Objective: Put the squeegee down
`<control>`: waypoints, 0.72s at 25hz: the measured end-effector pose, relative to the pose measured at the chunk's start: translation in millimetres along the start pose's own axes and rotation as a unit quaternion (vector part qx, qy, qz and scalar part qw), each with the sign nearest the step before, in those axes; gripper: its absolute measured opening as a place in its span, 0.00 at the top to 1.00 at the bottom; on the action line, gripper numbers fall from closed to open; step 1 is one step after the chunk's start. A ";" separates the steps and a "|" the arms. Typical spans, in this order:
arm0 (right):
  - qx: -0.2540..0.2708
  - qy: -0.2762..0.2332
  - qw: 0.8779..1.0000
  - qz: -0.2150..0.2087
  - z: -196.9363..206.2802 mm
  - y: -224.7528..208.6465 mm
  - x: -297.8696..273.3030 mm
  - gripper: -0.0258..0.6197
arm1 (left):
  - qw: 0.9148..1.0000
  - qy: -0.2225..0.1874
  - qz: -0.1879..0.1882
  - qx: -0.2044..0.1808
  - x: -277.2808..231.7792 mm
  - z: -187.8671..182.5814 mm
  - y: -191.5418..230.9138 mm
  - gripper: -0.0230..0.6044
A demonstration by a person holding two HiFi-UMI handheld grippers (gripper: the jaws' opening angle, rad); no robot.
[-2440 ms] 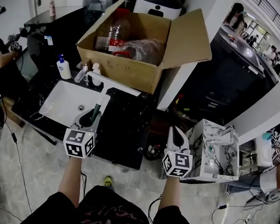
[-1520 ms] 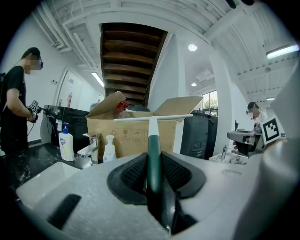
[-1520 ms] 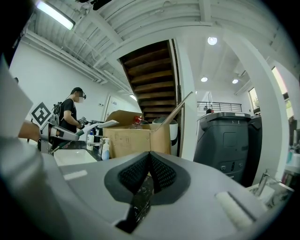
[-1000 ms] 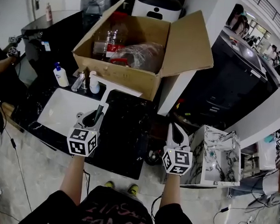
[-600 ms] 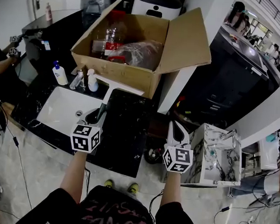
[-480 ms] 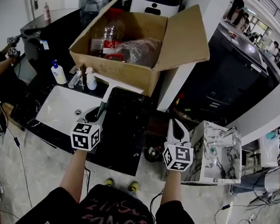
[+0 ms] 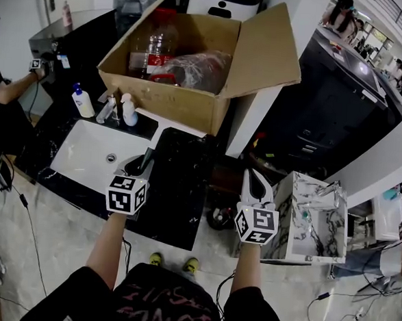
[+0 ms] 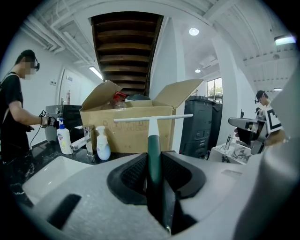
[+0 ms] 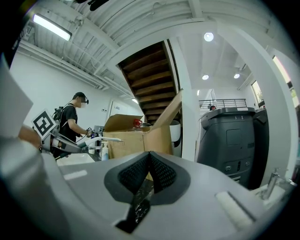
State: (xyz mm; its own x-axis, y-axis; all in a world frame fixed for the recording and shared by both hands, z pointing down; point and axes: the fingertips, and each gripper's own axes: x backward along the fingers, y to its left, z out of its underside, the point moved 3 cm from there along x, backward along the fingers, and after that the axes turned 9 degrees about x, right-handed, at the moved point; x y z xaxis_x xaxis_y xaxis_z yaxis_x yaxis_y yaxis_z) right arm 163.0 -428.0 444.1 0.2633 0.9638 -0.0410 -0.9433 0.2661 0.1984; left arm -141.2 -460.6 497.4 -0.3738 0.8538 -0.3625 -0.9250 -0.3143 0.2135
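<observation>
The squeegee (image 7: 153, 145) has a dark green handle, a white neck and a long white blade that lies crosswise above the black marble counter (image 7: 178, 196), just in front of the cardboard box (image 7: 181, 103). My left gripper (image 7: 139, 167) is shut on the green handle; in the left gripper view the squeegee handle (image 8: 154, 157) stands pinched between the dark pads, with the blade level beyond my left gripper (image 8: 154, 164). My right gripper (image 7: 254, 182) hangs off the counter's right end. In the right gripper view my right gripper (image 9: 149, 163) is shut with nothing in it.
A white sink (image 7: 84, 156) is set in the counter left of the squeegee, with a faucet (image 7: 107, 109) and two soap bottles (image 7: 82, 101) behind it. A marble-patterned open box (image 7: 317, 223) stands at the right. A person (image 7: 3, 88) stands at far left.
My left gripper has moved a little right and lower over the counter with the squeegee still in it. The right gripper has shifted only slightly.
</observation>
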 end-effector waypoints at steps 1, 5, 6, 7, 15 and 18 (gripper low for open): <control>0.000 0.001 1.000 -0.001 0.9 0.1 -0.3 0.95 | 1.000 0.004 -0.001 0.000 -1.5 2.7 0.0 0.80; -0.003 0.003 1.000 -0.004 3.3 -0.8 -0.8 0.95 | 1.000 0.022 -0.003 0.000 -8.1 15.4 -1.7 0.80; -0.004 0.003 1.000 -0.004 4.0 -1.1 -1.0 0.95 | 1.000 0.026 -0.003 0.000 -9.4 19.0 -1.8 0.80; -0.004 0.004 1.000 -0.004 4.6 -1.3 -1.4 0.95 | 1.000 0.031 -0.004 -0.001 -10.6 22.5 -1.8 0.80; -0.005 0.012 1.000 -0.008 11.2 -0.7 -4.4 0.95 | 0.998 0.068 -0.009 0.008 -18.6 51.4 -0.8 0.80; -0.007 0.015 1.000 -0.008 13.7 -2.3 -4.1 0.95 | 0.997 0.078 -0.011 0.015 -20.7 60.9 -1.0 0.80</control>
State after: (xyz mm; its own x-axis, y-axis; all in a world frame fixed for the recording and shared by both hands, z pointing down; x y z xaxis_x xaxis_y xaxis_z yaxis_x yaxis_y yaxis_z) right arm 166.9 -432.8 457.3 0.2732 0.9591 -0.0738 -0.9414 0.2823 0.1846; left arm -128.4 -452.7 560.0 -0.3619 0.7849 -0.5030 -0.9314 -0.2825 0.2295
